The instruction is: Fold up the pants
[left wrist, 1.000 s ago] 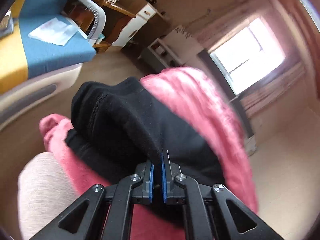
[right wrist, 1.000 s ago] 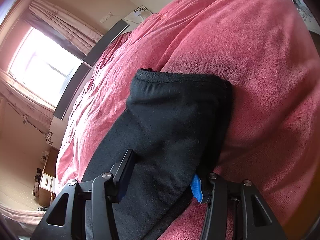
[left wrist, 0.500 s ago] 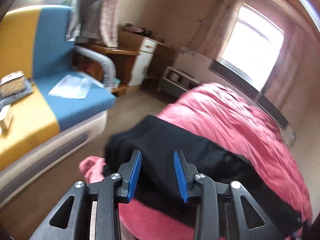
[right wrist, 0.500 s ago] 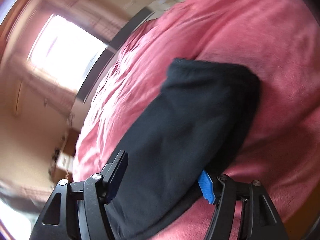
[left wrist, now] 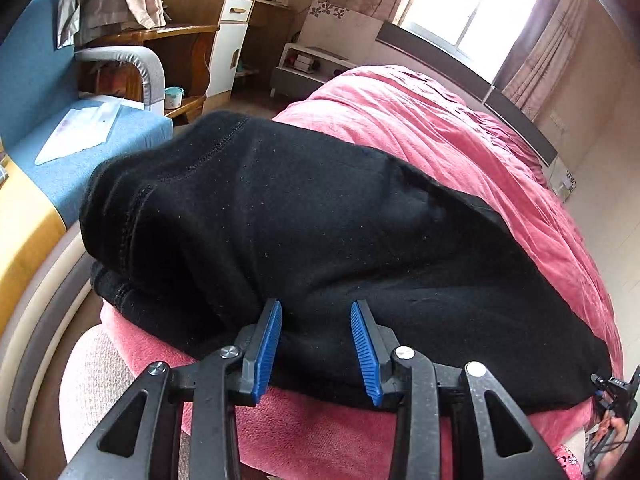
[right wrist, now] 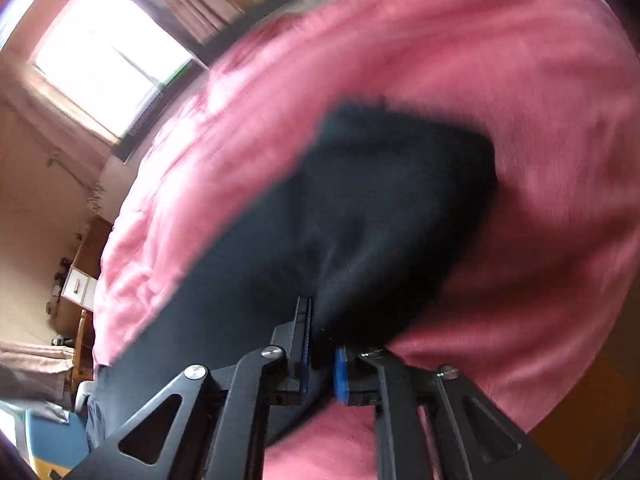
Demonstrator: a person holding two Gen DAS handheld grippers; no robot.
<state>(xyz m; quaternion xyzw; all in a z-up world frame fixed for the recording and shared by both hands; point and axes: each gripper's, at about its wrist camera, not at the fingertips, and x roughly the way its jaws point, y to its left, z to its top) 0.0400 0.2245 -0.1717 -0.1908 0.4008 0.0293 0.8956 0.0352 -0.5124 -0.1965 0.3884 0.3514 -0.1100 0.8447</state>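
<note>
My left gripper has let go, pads spread just short of the black pants on the pink blanket. My right gripper now looks pinched on their edge, though blur hides it; next fold beginning.

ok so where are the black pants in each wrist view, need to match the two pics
Left wrist: the black pants fill the centre, lying on the pink blanket, just beyond the open left gripper.
Right wrist: the pants run from centre to lower left, blurred, pinched by the right gripper.
Shared landmark: the bright window beyond the bed.
</note>
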